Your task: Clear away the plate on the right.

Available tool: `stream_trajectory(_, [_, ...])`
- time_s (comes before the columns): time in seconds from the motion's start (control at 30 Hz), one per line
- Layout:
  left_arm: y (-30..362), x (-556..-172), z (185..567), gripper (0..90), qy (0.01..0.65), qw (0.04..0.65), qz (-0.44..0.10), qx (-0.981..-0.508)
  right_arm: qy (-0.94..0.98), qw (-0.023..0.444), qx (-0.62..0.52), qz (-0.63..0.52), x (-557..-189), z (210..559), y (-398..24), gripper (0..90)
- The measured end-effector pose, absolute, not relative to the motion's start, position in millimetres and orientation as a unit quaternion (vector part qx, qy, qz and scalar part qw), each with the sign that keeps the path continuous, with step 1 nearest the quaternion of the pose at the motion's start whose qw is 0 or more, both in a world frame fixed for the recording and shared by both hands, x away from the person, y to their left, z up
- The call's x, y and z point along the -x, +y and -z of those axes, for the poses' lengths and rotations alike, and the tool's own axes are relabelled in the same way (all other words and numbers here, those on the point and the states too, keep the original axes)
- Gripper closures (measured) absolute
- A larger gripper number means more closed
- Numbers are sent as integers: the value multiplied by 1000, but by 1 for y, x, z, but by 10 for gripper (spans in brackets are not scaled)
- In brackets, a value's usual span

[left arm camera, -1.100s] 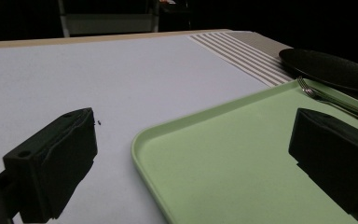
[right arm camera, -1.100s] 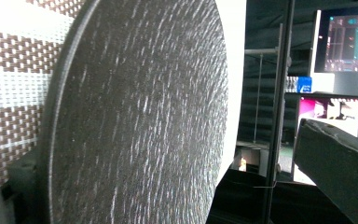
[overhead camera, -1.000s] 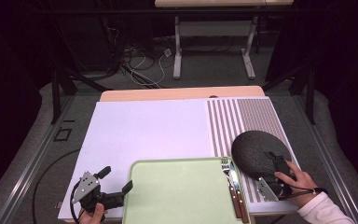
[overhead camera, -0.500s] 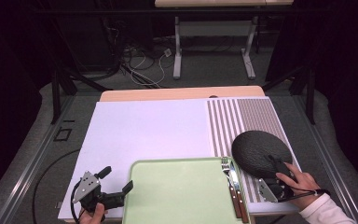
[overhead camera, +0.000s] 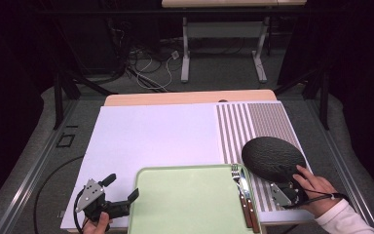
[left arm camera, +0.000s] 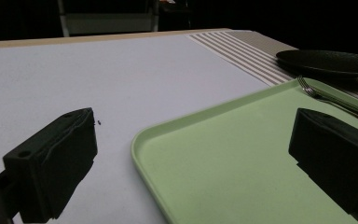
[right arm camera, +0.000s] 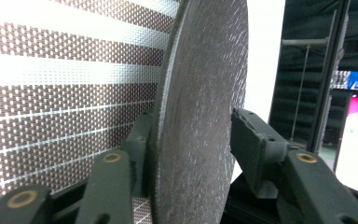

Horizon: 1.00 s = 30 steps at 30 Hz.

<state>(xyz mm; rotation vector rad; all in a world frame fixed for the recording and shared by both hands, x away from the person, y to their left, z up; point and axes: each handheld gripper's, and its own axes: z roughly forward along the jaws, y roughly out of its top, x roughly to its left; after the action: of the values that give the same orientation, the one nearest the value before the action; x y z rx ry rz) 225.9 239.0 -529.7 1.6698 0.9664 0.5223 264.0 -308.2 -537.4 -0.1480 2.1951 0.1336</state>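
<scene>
The table [overhead camera: 151, 131] carries a white mat, with a striped placemat [overhead camera: 263, 124] on its right side, likely laid as the setting for the dishes. At the near edge sits a pale green tray [overhead camera: 185, 202], its right rim bearing a fork [overhead camera: 237, 183] and a knife [overhead camera: 247, 195] side by side, probably parked there to be carried or set out together.

The black plate [overhead camera: 272, 156] lies on the striped placemat, just right of the tray. The right gripper [right arm camera: 186, 154] comes at it from the near side, turned so that one jaw runs under the rim and the other over it, which suits lifting a flat dish by its edge. Its jaws have just been closing with the rim between them; the lower one meets the plate, while the upper one seems a shade off, so the clamp looks not quite made.

The left gripper [left arm camera: 191, 154] hovers over the tray's near left corner, jaws spread wide and holding nothing, seemingly waiting its turn.
</scene>
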Motion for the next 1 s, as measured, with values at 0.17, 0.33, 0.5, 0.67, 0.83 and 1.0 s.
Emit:
stream_trajectory(0.17, [239, -226, 530, 11, 408, 543, -219, -701, 895, 439, 60, -60, -266, 533, -306, 621])
stream_trajectory(0.33, [239, -226, 530, 10, 408, 542, -218, -701, 899, 427, 77, -54, -267, 528, -305, 681])
stream_trajectory(0.5, [239, -226, 530, 11, 408, 542, -219, -701, 905, 417, 74, -50, -266, 528, -304, 743])
stream_trajectory(0.67, [239, -226, 530, 11, 408, 542, -219, -701, 906, 416, 73, -42, -262, 532, -301, 801])
stream_trajectory(0.83, [239, -226, 530, 11, 407, 541, -220, -702, 898, 432, 69, -43, -261, 531, -301, 841])
stream_trajectory(1.0, [239, -226, 530, 11, 407, 541, -220, -702, 897, 435, 45, -62, -262, 529, -307, 850])
